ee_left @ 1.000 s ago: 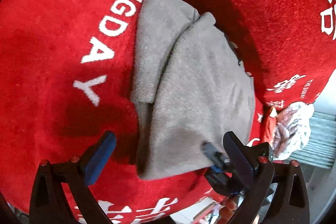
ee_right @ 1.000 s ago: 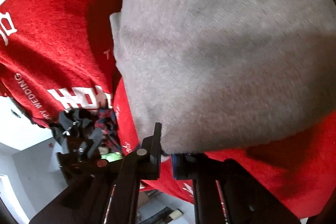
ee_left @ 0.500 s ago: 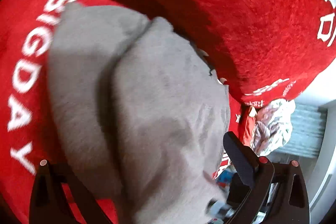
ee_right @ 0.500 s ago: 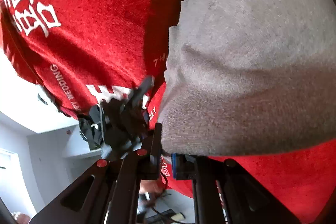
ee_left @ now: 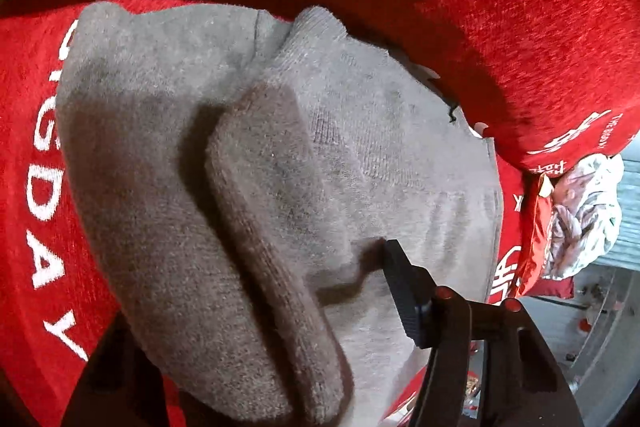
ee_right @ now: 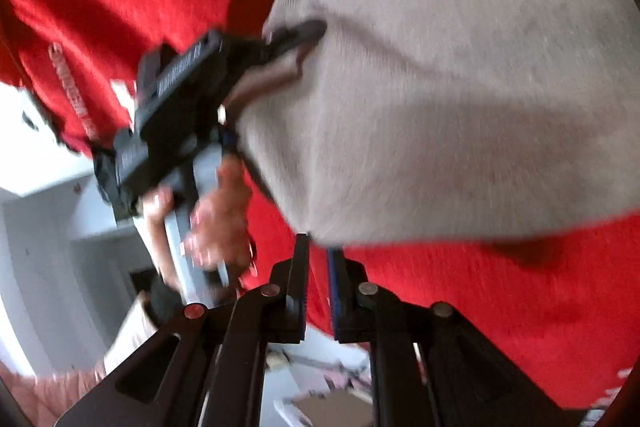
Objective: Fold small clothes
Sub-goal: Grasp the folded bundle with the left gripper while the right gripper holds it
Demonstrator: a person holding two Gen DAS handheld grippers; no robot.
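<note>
A grey knit garment [ee_left: 360,147], part folded, lies on a red cloth [ee_left: 520,27] with white lettering. My left gripper [ee_left: 256,287] is over it and its jaws are closing on a thick raised fold. The right pad [ee_left: 404,291] dents the knit, while the other finger is hidden under the fold. In the right wrist view the left gripper [ee_right: 298,35] pinches the garment [ee_right: 460,87] at its left edge. My right gripper [ee_right: 318,251] is at the garment's near corner. Its jaws are opening, with a narrow gap between the pads and the corner just at the tips.
A crumpled pile of pale clothes [ee_left: 580,211] lies past the red cloth's right edge. A person's hand [ee_right: 216,219] holds the left gripper's handle beside the cloth's edge. White wall and floor [ee_right: 48,247] show beyond.
My left gripper has moved in over the garment and narrowed onto a fold. The right gripper has risen and rolled. Its pads have parted slightly at the corner they held.
</note>
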